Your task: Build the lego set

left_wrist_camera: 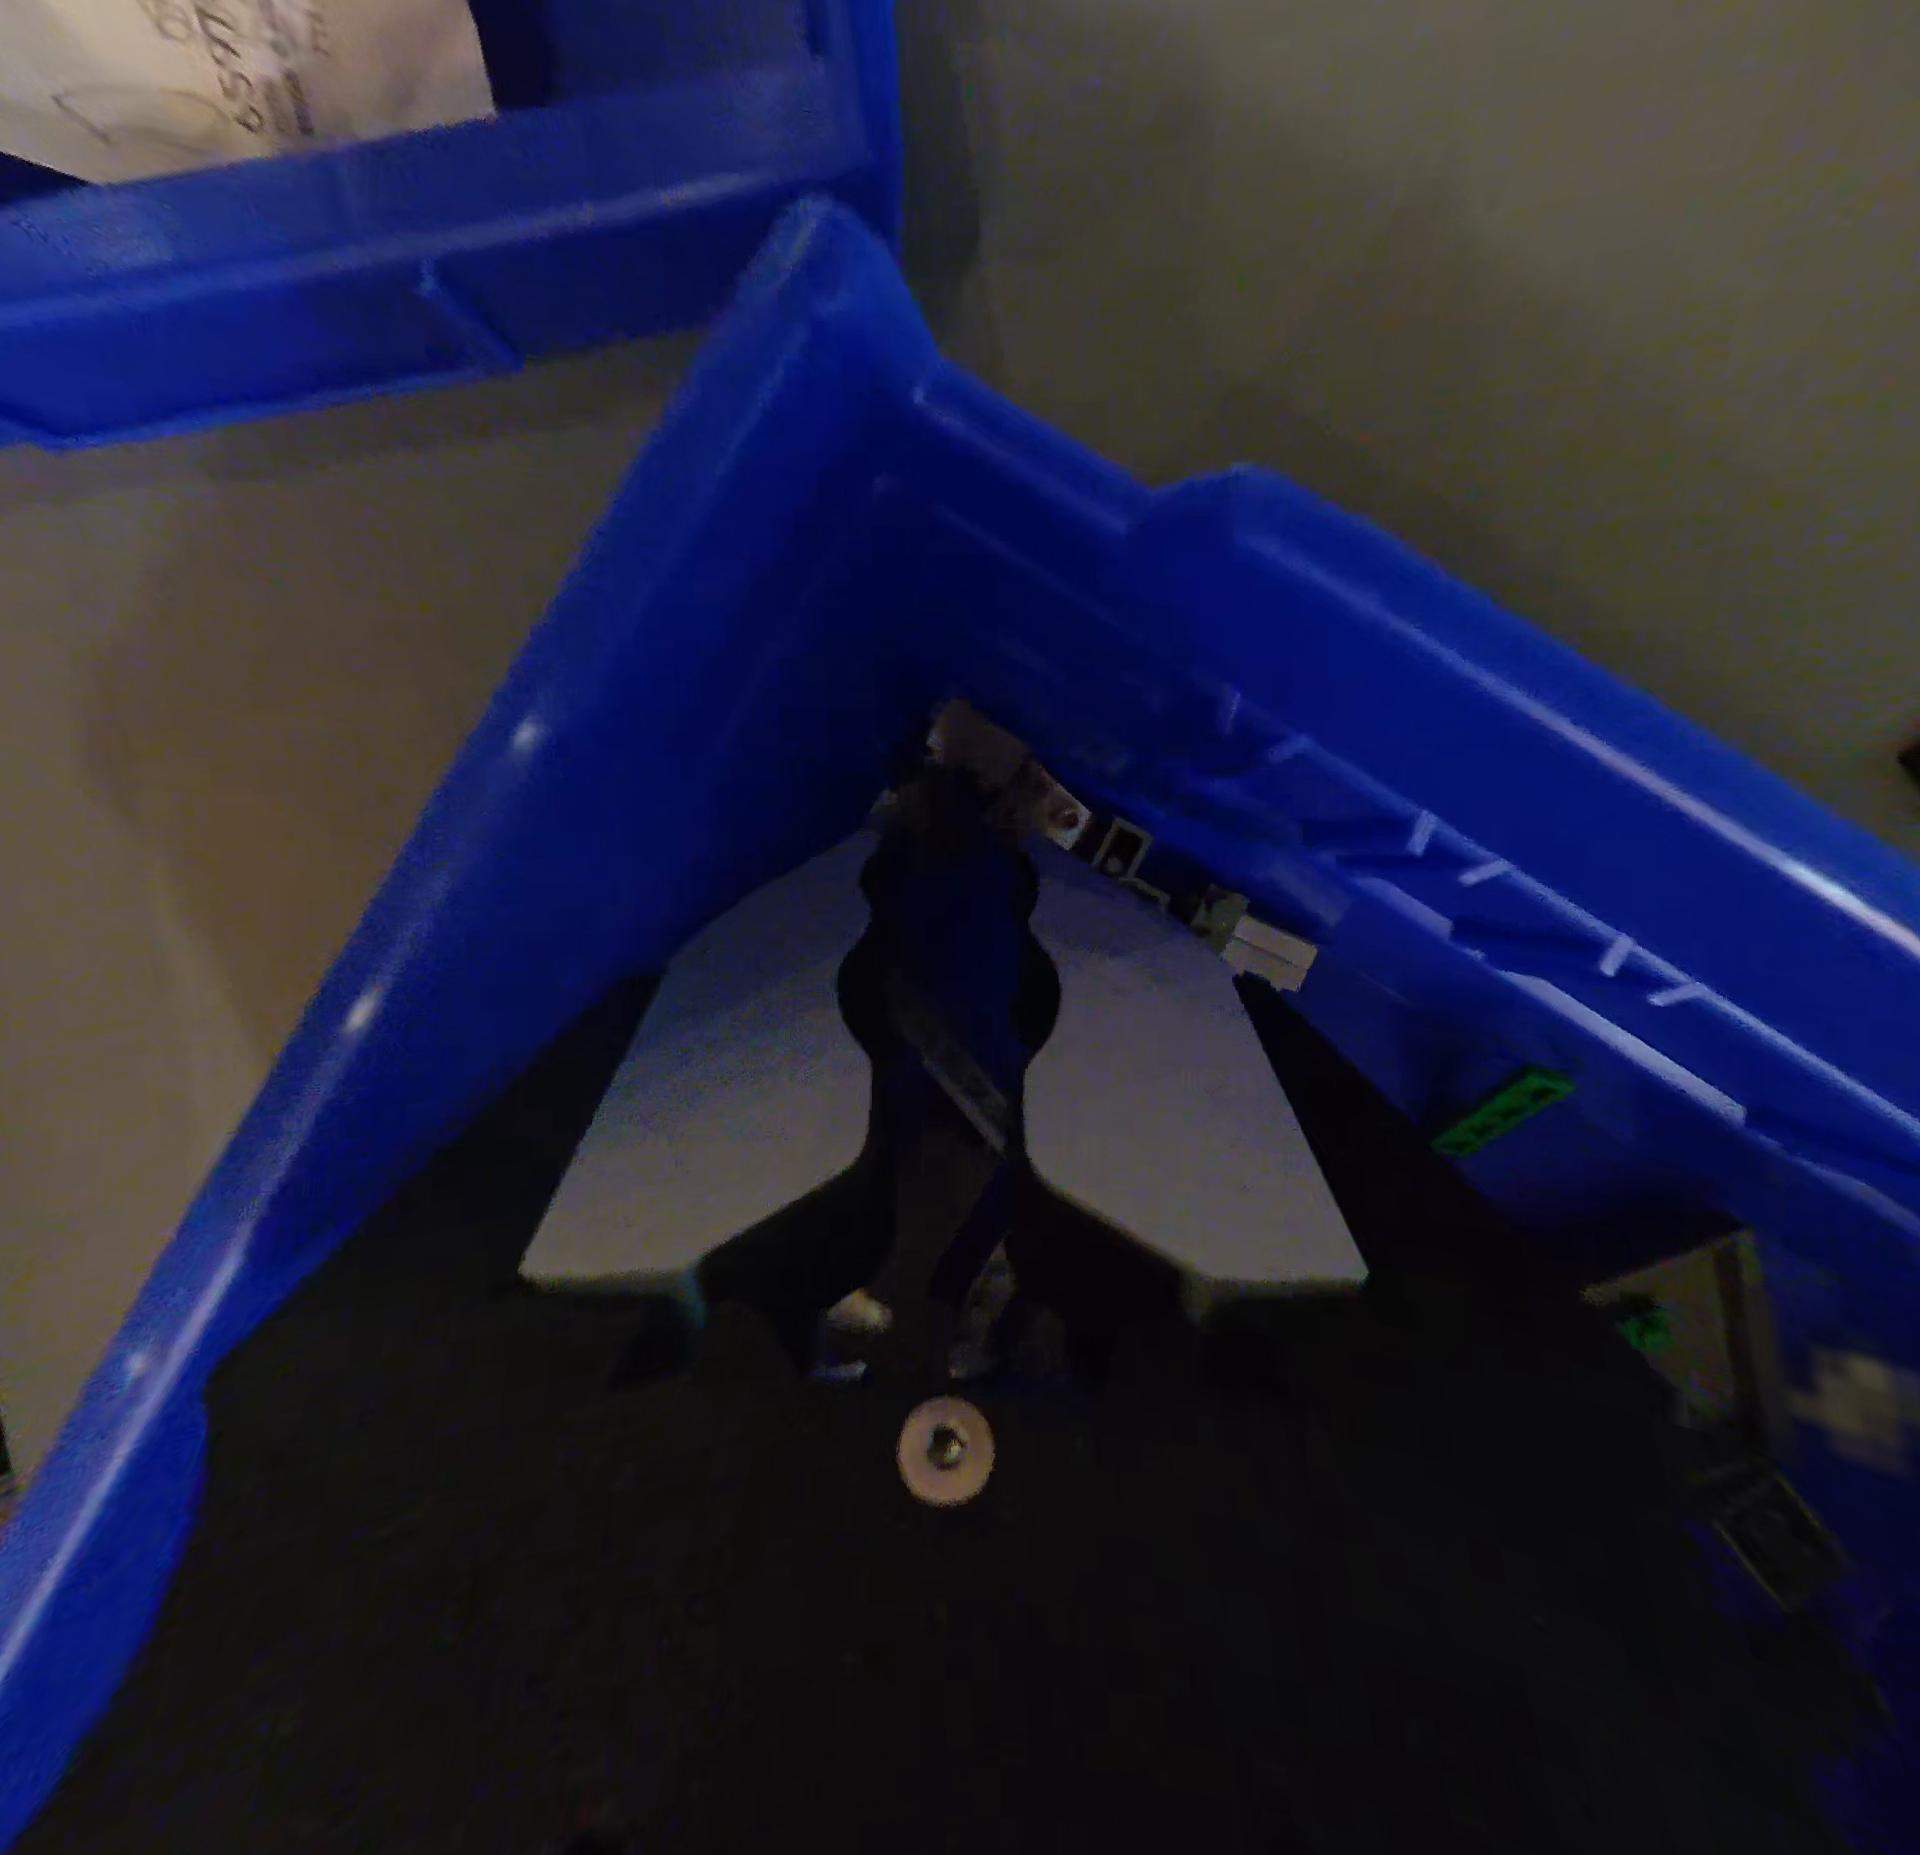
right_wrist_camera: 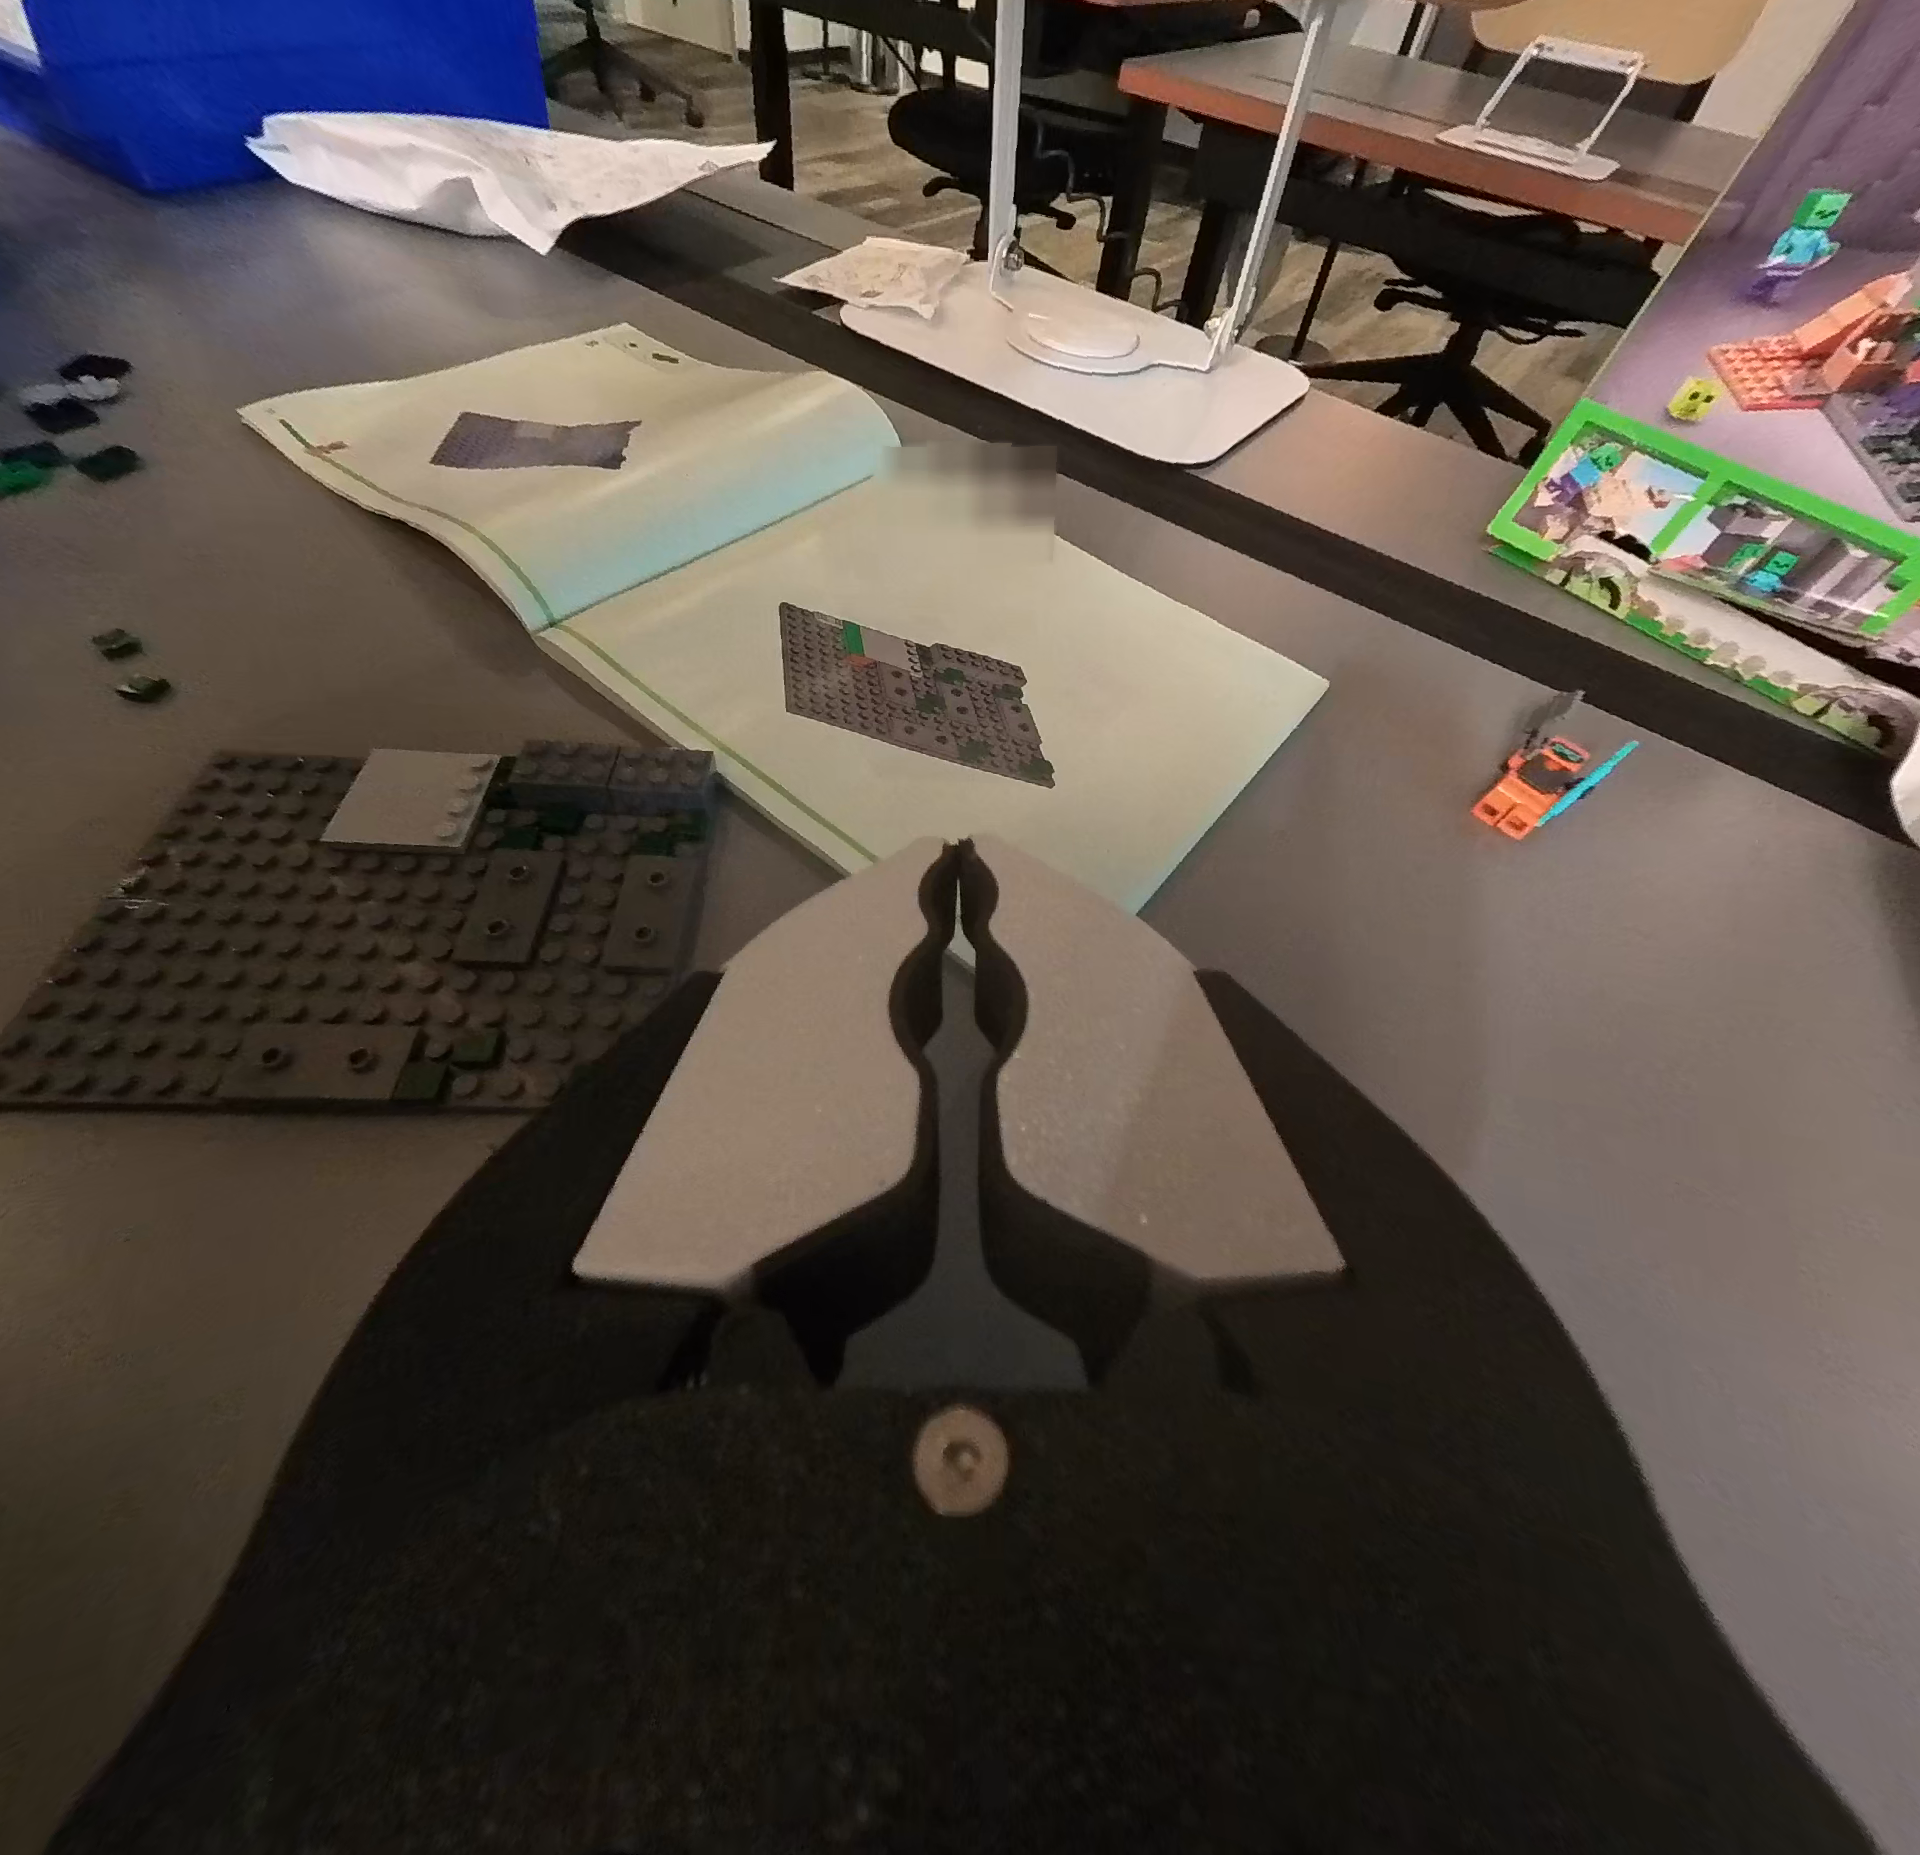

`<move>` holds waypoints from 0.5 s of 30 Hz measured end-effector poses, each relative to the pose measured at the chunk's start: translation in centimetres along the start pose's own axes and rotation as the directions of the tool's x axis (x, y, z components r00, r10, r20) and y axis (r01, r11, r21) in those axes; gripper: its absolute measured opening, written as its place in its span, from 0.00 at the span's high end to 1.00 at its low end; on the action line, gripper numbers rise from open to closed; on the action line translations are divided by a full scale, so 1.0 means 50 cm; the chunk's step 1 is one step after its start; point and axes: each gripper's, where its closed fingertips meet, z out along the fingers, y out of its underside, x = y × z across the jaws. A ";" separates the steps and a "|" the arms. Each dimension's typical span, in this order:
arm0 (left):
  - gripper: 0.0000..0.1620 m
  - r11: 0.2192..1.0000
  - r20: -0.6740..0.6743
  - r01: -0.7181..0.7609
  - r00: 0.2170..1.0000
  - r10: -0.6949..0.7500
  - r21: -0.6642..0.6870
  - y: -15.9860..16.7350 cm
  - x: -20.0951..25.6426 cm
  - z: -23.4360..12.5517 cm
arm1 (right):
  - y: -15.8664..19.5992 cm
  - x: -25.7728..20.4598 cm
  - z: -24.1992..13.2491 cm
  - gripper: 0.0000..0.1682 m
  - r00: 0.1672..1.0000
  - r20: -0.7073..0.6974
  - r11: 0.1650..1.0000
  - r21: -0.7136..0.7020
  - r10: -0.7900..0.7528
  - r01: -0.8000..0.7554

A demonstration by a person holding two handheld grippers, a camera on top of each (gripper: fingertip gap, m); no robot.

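Observation:
In the left wrist view my left gripper point(left_wrist_camera: 951, 829) reaches down into a corner of a blue bin point(left_wrist_camera: 665, 683). Its fingers stand a little apart in deep shadow. Small grey bricks point(left_wrist_camera: 1262, 948) lie along the bin wall, and one grey piece point(left_wrist_camera: 982, 756) sits right at the tips; I cannot tell whether it is gripped. In the right wrist view my right gripper point(right_wrist_camera: 961, 849) is shut and empty, hovering over the near edge of the open instruction booklet point(right_wrist_camera: 1143, 725). The dark grey baseplate point(right_wrist_camera: 208, 974), with tiles and a light grey plate on it, lies to its left.
A second blue bin point(left_wrist_camera: 312, 247) holds a white paper bag point(left_wrist_camera: 208, 39). On the table are loose dark pieces point(right_wrist_camera: 73, 423), an orange minifigure point(right_wrist_camera: 1532, 792), the set's box point(right_wrist_camera: 1766, 434), crumpled bags point(right_wrist_camera: 499, 164) and a white stand's base point(right_wrist_camera: 1195, 403). The gap from one gripper's tips to the other's is roughly 65 cm. My right gripper is the nearer one to the dark grey baseplate point(right_wrist_camera: 208, 974): about 15 cm, against 50 cm.

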 end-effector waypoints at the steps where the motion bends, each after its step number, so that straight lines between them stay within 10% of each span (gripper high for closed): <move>1: 0.91 1.000 0.004 -0.004 1.000 0.004 -0.013 0.003 -0.001 0.002 | 0.000 0.000 0.000 1.00 1.000 0.000 1.000 0.001 0.000 0.000; 15: 0.93 0.989 -0.201 -0.148 0.969 0.144 -0.008 0.083 0.119 -0.105 | 0.007 0.000 0.007 1.00 1.000 -0.007 1.000 -0.017 -0.005 0.005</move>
